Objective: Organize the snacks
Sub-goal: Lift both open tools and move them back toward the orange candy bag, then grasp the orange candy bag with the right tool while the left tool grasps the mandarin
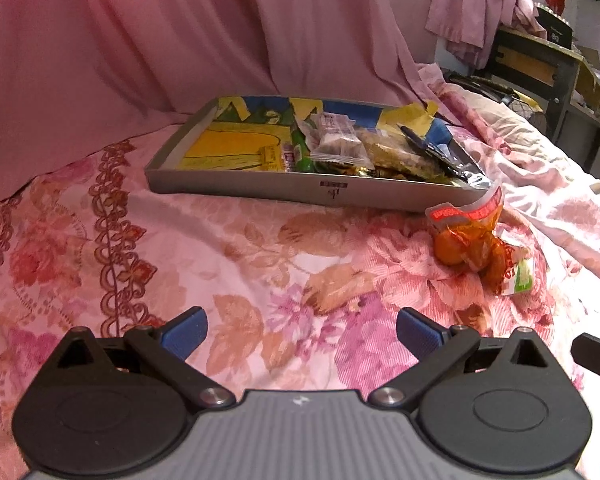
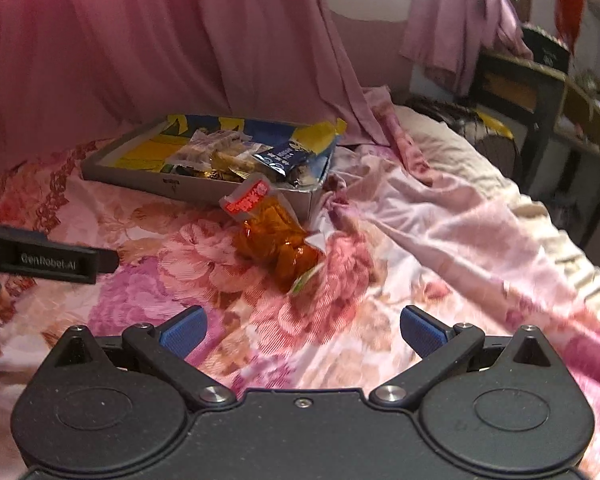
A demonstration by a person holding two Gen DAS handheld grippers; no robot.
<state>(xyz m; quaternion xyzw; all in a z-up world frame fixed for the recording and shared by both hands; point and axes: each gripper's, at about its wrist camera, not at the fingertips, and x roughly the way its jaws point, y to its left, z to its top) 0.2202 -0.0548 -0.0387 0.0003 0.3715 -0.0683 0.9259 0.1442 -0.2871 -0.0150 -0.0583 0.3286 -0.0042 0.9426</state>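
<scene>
**Snack tray on a floral bedspread, one orange packet outside it**

Pink curtain fabric (image 1: 148,40) fills the background behind a bed covered with a floral bedspread (image 1: 260,248) in pinks and oranges. At the right edge of both views stands dark shelving (image 1: 540,68), blurred and cut off by the fisheye rim, so its contents cannot be made out. A pale cloth (image 2: 452,12) hangs near it.

On the bedspread sits a shallow grey tray (image 1: 260,190) with a yellow-and-blue printed lining. Snack packets (image 1: 340,140) are heaped toward its right half; they overlap, so their number and kinds are hard to tell, though a dark blue packet (image 2: 284,160) lies on top in the right wrist view. A small label on the tray's near wall is too small to read.

An orange snack packet (image 1: 472,240) with a red printed top lies on the bedspread just outside the tray's near right corner.

Both the left gripper (image 1: 302,332) and the right gripper (image 2: 302,332) hover over the bedspread with blue-padded fingers spread wide, holding nothing.
</scene>
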